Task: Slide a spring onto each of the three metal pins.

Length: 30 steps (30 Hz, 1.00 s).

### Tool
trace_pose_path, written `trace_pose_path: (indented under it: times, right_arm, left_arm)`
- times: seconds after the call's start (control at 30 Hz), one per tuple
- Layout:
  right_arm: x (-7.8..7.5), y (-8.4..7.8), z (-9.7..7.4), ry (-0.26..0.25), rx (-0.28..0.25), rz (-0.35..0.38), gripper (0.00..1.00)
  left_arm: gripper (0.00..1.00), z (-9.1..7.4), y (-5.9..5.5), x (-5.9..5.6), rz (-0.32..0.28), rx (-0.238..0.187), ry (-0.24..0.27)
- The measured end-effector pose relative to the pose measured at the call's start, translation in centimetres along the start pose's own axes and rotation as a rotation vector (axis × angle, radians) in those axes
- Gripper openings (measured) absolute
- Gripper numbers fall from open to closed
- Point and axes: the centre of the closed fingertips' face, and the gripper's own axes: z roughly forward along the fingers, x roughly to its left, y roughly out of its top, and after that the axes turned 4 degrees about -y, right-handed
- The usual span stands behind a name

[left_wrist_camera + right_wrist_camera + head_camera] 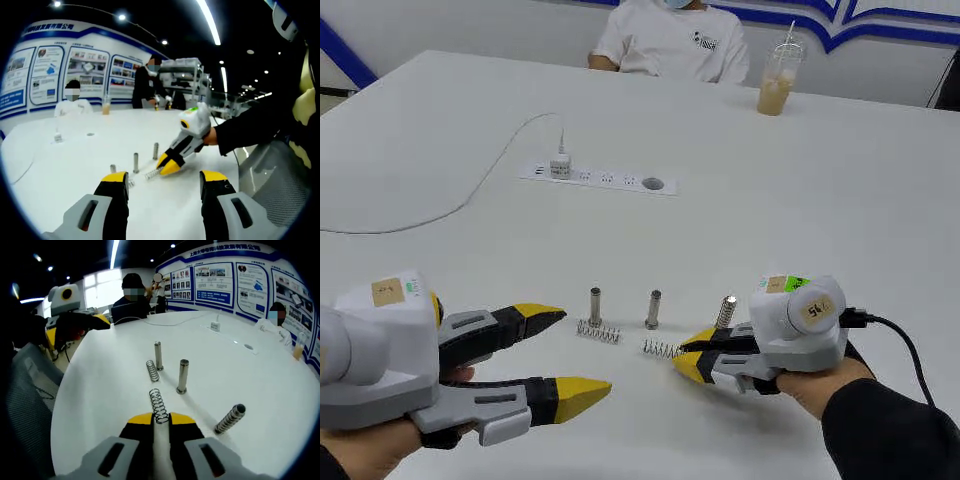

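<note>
Pinching one end of a spring [158,400] between clenched yellow tips, the right tongs [160,419] sit low over the white desk [770,200], the coil lying flat ahead of them and aimed roughly at the middle pin [183,376]; the left tongs [560,352] hang released and empty, well apart from the work; the sprung pin [230,419] already wears its coil, while the far pin [158,355] stands bare with a loose spring [152,370] lying just beside its base. Risks, as I judge them: held by its tip alone, the spring may droop or swing once lifted and miss the pin's top; too hard a squeeze could shoot it out of the tips; a low approach could topple the middle pin, which seems merely to stand on the desk, or nudge the loose spring and roll it away; with the left tongs idle, nothing steadies the pin.
</note>
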Motion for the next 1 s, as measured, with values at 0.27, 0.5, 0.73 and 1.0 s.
trace_pose_path:
  times: [0.27,0.5,0.73,1.0]
  right_arm:
    - [1.9,1.6,-1.3,0.034,-0.013,-0.029,0.12]
    - [3.7,3.2,-2.9,0.077,-0.005,-0.064,0.12]
    - [5.4,4.6,-3.9,0.128,0.02,-0.09,0.12]
    - [7.8,5.5,-4.3,0.178,0.082,-0.162,0.12]
  left_arm:
    - [0.57,0.1,-0.3,-0.4,0.031,0.027,-0.013]
    - [0.54,0.4,-0.5,-0.8,0.073,0.053,-0.029]
    - [0.48,0.8,-0.9,-1.1,0.118,0.084,-0.059]
    - [0.41,1.3,-1.2,-1.9,0.185,0.124,-0.101]
